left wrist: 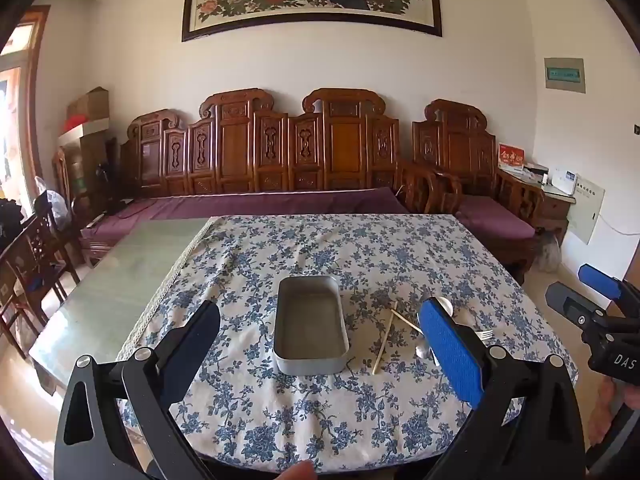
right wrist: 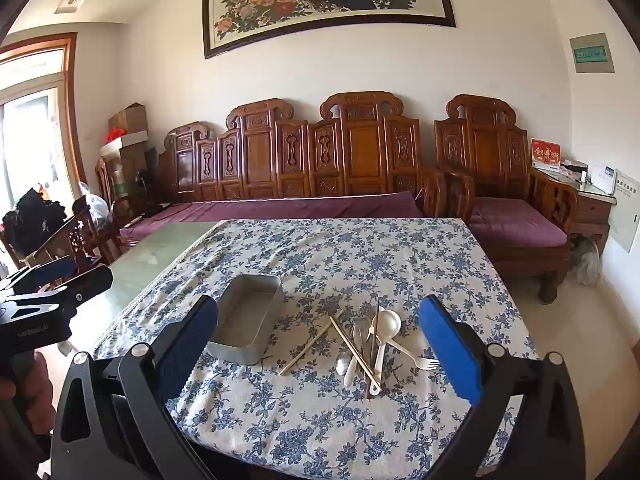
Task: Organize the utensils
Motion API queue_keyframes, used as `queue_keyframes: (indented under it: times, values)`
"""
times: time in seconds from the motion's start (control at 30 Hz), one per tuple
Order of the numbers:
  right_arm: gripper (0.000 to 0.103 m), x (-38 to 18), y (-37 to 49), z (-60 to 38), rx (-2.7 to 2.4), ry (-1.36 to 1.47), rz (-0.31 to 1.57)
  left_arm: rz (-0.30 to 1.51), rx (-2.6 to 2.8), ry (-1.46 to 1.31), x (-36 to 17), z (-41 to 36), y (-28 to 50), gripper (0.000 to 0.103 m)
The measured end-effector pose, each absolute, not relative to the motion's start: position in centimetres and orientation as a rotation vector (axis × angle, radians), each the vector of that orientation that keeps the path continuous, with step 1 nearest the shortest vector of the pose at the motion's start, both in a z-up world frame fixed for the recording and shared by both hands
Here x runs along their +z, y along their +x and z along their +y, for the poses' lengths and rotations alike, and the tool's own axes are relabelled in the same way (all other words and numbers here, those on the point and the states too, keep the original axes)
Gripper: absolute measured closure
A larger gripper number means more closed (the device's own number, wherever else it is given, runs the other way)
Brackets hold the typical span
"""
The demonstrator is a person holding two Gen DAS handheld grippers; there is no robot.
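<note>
Still empty, the metal tin [right wrist: 250, 320] waits beside a heap of utensils [right wrist: 368, 344] as both the left gripper [left wrist: 320, 340] and right gripper [right wrist: 320, 336] hover above the table, jaws wide and holding nothing.

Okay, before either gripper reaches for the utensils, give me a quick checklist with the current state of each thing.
1. Metal tin empty and upright on the tablecloth: ok.
2. Utensil pile beside the tin, outside it: ok, nothing sorted yet.
3. Right gripper open, nothing between its fingers: ok.
4. Left gripper open, holding nothing: ok.
5. Single utensil free to pick: not ok; chopsticks, spoons and white fork lie crossed.
6. Exact utensil count: cannot tell, the pieces overlap.
</note>
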State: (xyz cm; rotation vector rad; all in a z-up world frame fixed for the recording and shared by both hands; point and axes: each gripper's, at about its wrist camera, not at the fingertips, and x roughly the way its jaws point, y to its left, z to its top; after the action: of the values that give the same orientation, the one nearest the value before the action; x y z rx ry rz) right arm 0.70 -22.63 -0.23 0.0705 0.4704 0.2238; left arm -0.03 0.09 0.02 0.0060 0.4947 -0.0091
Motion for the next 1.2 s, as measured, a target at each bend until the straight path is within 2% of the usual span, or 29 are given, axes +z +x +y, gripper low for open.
queue_keyframes:
  times: [1.2]
  values:
    - [0.002,0.02,0.63,-22.34,0.227,0.069,0.466,0.499,-0.011,0.004,-0.04,0.08,0.05,0.006]
